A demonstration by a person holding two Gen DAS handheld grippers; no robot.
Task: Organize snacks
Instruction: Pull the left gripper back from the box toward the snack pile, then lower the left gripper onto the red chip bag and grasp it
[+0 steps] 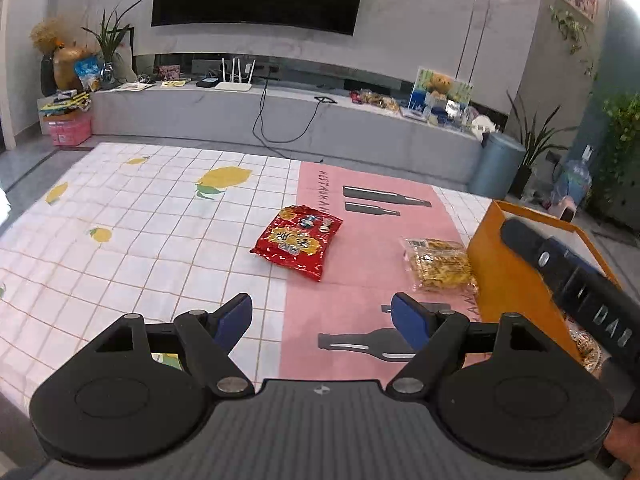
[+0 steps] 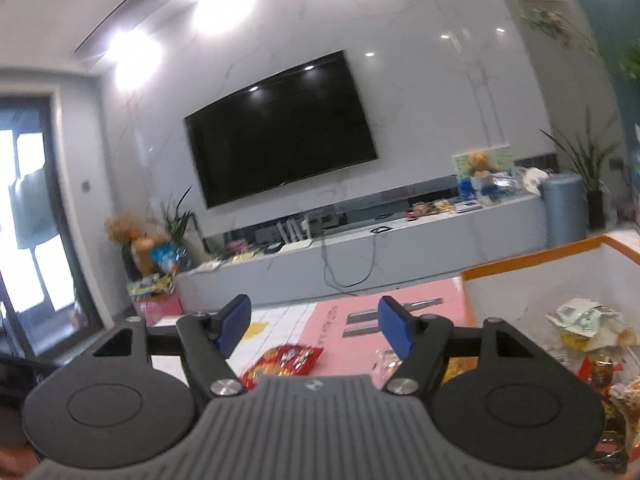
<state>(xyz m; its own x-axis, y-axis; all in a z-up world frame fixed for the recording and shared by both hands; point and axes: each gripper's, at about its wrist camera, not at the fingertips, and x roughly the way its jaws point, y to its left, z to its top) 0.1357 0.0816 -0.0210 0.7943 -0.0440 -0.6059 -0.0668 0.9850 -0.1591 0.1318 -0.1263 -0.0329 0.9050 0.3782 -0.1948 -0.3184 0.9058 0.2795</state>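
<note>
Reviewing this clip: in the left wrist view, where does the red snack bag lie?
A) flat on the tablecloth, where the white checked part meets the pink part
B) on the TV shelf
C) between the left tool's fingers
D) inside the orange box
A: the red snack bag lies flat on the tablecloth, across the seam between white and pink, apart from the orange box and ahead of the open left tool.

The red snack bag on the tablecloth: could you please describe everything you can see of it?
The red snack bag is a glossy, crinkled foil pouch with yellow lettering and cartoon figures. It looks sealed and lies flat, printed side up, across the seam between the white grid and pink parts of the tablecloth. Nothing else touches it.
</note>
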